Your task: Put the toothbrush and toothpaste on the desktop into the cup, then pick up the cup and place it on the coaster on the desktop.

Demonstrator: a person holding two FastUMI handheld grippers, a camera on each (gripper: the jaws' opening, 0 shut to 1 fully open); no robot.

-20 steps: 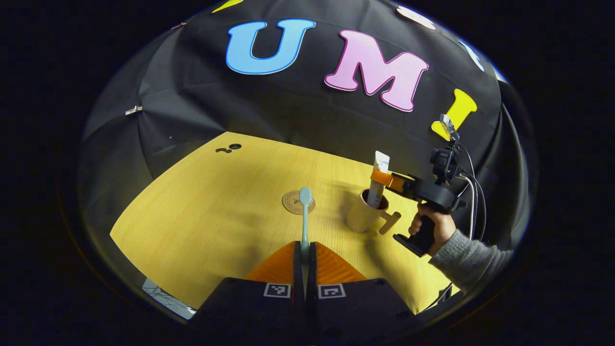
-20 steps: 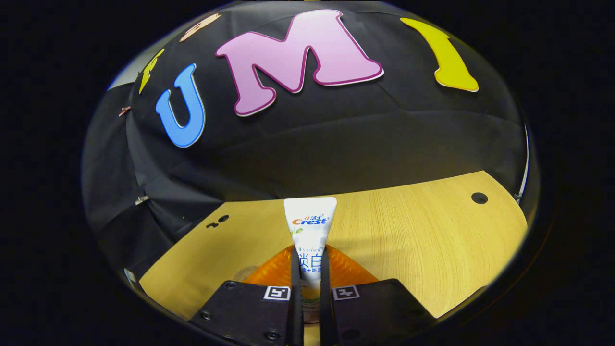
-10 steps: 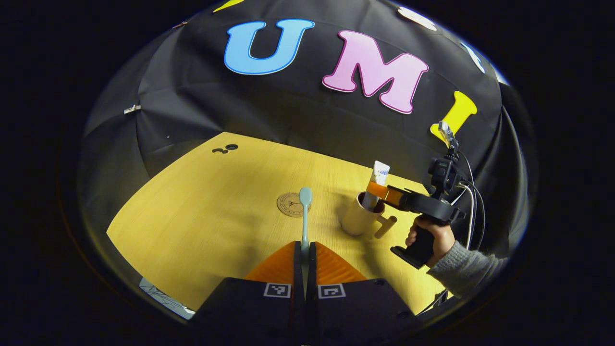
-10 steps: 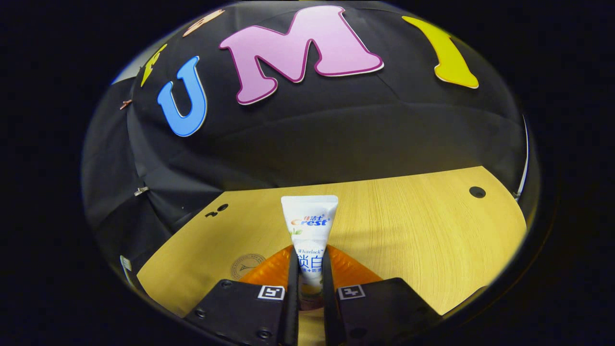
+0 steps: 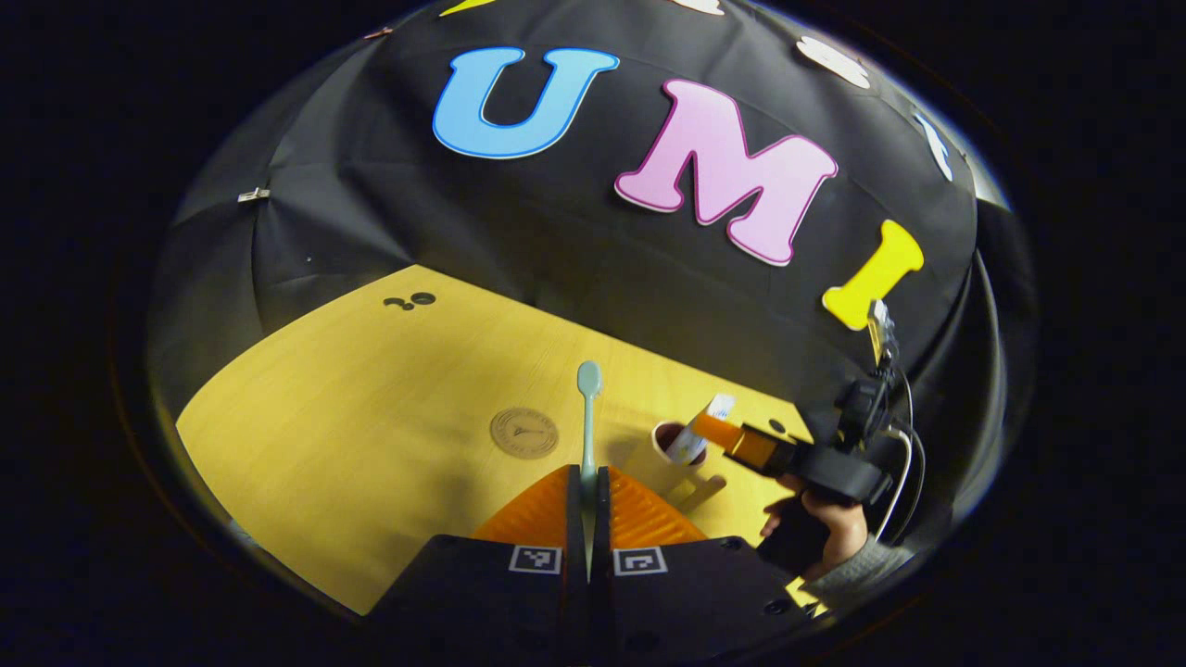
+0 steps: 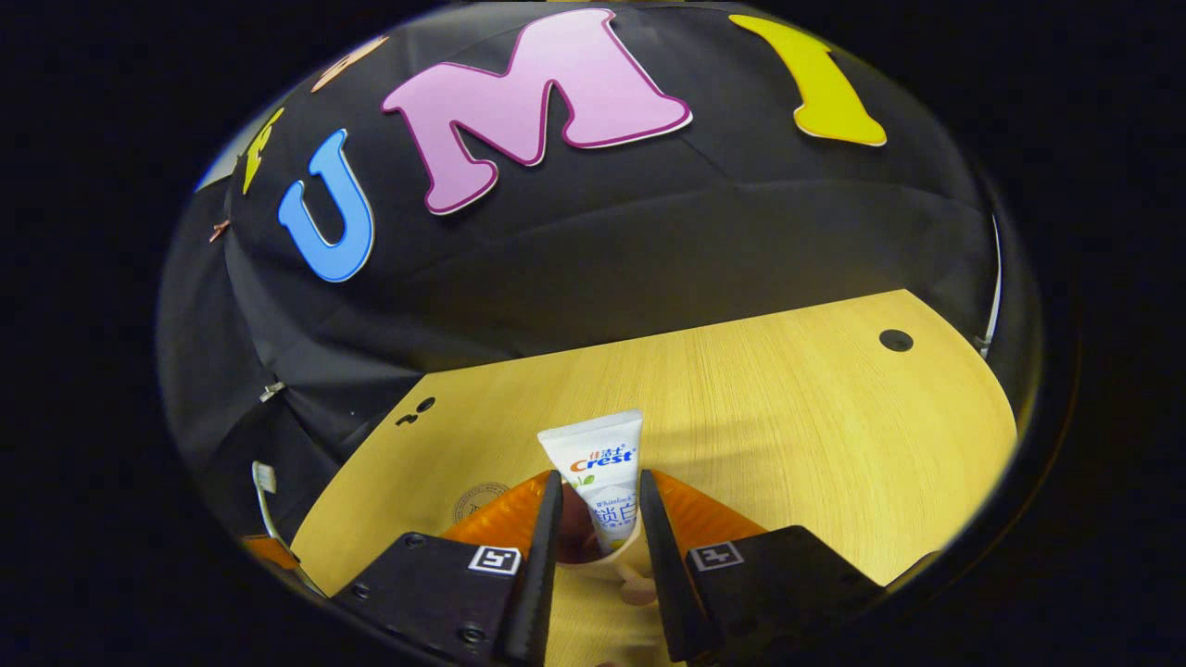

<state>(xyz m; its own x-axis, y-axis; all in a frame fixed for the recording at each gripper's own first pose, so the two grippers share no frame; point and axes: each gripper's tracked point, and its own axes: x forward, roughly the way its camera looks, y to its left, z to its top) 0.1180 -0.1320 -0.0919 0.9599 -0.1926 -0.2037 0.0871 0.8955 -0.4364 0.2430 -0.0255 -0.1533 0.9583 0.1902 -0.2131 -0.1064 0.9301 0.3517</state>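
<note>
Wooden desktop (image 6: pixel 788 435) w/ round holes (image 6: pixel 895 340). Black cloth wall (image 6: pixel 649 241) behind; metal clip (image 5: pixel 252 195) on cloth.

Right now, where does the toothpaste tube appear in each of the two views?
Left gripper view: the toothpaste tube leans in the cup, right of centre, at the right claw.
Right gripper view: it stands low at centre, between the open fingers.
Shared landmark: the round coaster, which lies left of the tube.
</note>
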